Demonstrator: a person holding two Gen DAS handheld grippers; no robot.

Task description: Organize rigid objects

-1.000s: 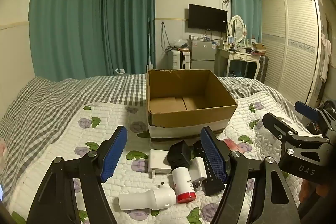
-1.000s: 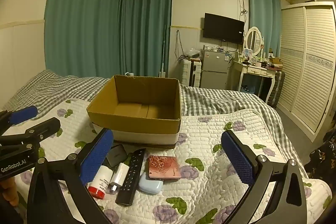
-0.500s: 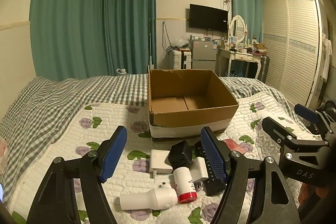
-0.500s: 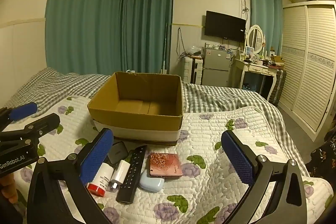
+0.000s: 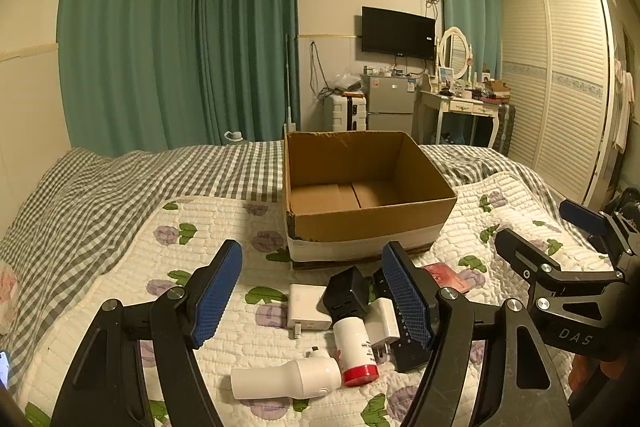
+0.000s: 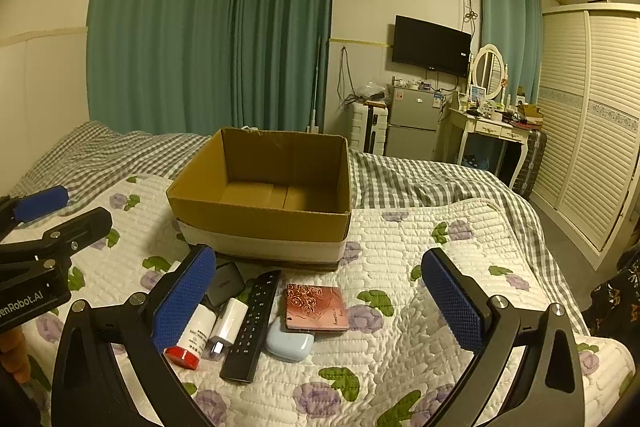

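Observation:
An open, empty cardboard box (image 5: 362,183) (image 6: 264,187) stands on the quilted bed. In front of it lies a cluster of small objects: a white handheld device (image 5: 286,379), a white bottle with a red cap (image 5: 354,349) (image 6: 192,335), a white charger (image 5: 308,311), a black adapter (image 5: 347,293) (image 6: 224,283), a white plug (image 6: 226,327), a black remote (image 6: 252,323), a pink case (image 6: 316,307) and a pale blue case (image 6: 288,341). My left gripper (image 5: 316,301) is open and empty above the cluster. My right gripper (image 6: 320,307) is open and empty above it too.
The flowered quilt (image 6: 420,311) covers the near bed, with a grey checked blanket (image 5: 120,187) behind. Green curtains, a wardrobe (image 5: 560,87), a dressing table (image 6: 492,131) and a small fridge stand beyond the bed.
Both grippers have drifted slightly forward and lower toward the cluster. Both stay open and nothing was picked up.

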